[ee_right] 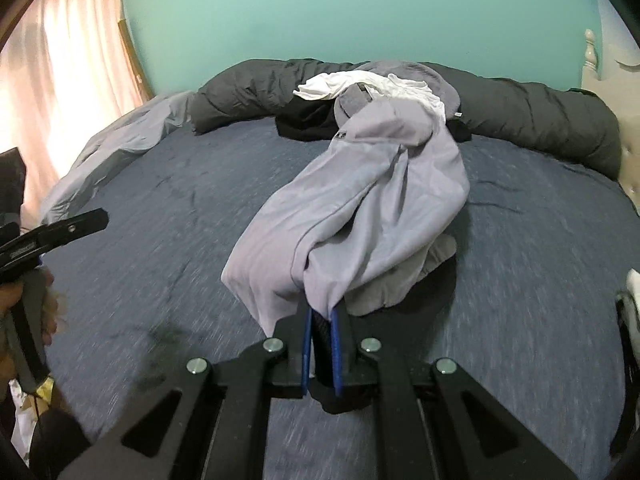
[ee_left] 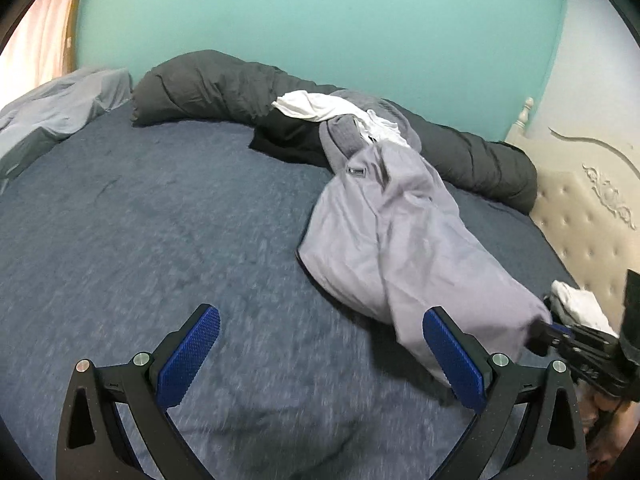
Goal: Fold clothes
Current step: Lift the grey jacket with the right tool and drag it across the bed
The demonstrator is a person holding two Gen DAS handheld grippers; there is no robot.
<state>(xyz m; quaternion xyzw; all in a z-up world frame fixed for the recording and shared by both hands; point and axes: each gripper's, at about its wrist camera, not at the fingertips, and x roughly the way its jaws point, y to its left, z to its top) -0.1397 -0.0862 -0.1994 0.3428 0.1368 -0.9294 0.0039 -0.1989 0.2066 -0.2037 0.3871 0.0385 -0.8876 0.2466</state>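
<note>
Lilac-grey garment (ee_right: 352, 200) trails from the heap by the bed's (ee_right: 160, 220) far edge, pinched by the right gripper (ee_right: 322, 320); left gripper (ee_left: 320, 344) spread, empty, ready to catch a second corner.

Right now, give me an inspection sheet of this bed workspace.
Surface: blue bedsheet, bare in front.
Job's things: light grey garment, stretched from the clothes pile toward the camera, one end lifted.
Clutter: dark rolled duvet along the wall; small white cloth at the bed edge.
Grippers: right tool shut on the light grey garment; left tool open, empty.
Cables: nothing seen.
Surroundings: teal wall, pink curtain, tufted headboard.
</note>
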